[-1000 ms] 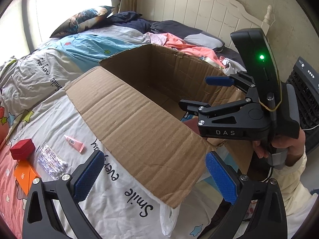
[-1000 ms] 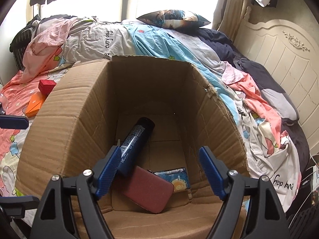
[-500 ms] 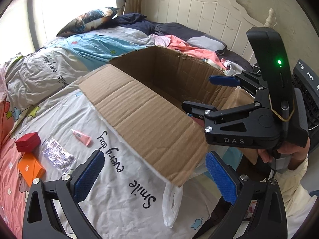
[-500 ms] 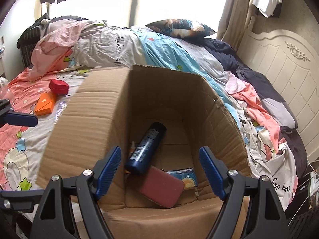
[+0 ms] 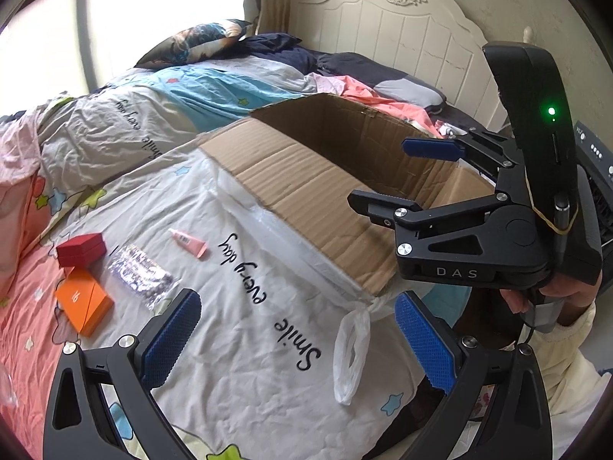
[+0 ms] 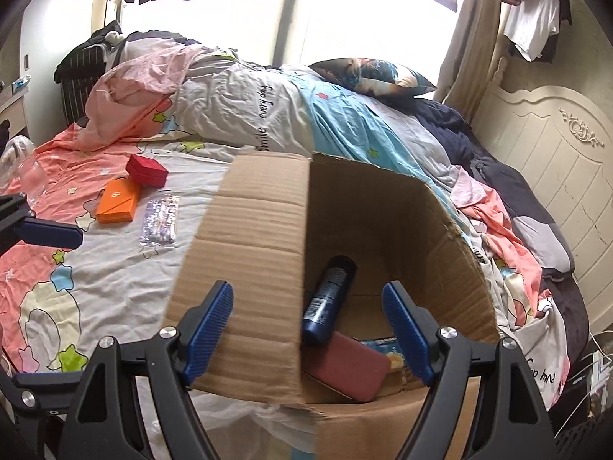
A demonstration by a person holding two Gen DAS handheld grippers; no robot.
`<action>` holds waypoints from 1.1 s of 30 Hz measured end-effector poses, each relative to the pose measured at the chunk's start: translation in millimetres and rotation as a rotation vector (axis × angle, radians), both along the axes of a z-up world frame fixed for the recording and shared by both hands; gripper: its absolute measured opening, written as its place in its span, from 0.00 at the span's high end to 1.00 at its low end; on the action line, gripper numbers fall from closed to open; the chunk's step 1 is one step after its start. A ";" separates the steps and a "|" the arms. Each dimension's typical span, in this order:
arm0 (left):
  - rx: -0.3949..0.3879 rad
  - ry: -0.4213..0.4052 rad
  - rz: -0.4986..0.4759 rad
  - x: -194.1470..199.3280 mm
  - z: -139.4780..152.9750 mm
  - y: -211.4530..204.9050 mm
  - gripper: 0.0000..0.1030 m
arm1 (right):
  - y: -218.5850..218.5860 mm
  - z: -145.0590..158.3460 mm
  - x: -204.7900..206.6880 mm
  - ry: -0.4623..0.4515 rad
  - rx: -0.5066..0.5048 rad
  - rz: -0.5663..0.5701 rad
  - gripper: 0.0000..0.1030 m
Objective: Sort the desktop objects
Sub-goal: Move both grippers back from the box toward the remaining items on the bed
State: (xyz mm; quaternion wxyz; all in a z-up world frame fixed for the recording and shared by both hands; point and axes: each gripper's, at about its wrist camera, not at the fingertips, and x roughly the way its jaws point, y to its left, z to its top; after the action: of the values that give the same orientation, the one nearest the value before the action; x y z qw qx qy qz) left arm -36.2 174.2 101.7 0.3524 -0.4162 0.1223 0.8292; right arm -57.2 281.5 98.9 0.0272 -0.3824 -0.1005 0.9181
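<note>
My left gripper hangs open over the white quilt, with nothing between its blue pads. Ahead and to its left lie a pink tube, a silver foil packet, a red box and an orange box. My right gripper is open and empty above the near left corner of the cardboard box. Inside the box lie a dark blue spray can, a maroon case and a small blue packet. The left wrist view shows the right gripper over the box rim.
The box stands on the bed with one flap folded out to the left. A thin plastic bag pokes out under its near corner. Crumpled bedding and a pillow lie behind. A white headboard stands at the right.
Both grippers have drawn back from the box and shifted left. The right gripper has risen out of the box mouth. The loose items on the quilt show more fully now.
</note>
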 end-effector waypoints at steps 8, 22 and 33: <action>-0.005 -0.005 0.052 -0.5 -4.4 -28.2 0.00 | -25.8 -4.9 -2.2 -0.006 0.002 0.044 0.25; 0.004 -0.056 0.188 -27.3 -18.8 -72.3 0.00 | -63.7 -23.1 -20.7 -0.023 -0.005 0.127 0.25; -0.040 -0.105 0.293 -63.1 -49.6 -98.8 0.00 | -86.5 -36.1 -41.3 -0.032 0.009 0.163 0.25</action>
State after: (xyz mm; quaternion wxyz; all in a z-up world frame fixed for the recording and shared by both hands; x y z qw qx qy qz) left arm -99.3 75.4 52.1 0.2250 -0.4794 0.0582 0.8463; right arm -98.5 195.0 62.7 -0.0474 -0.3875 -0.1356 0.9106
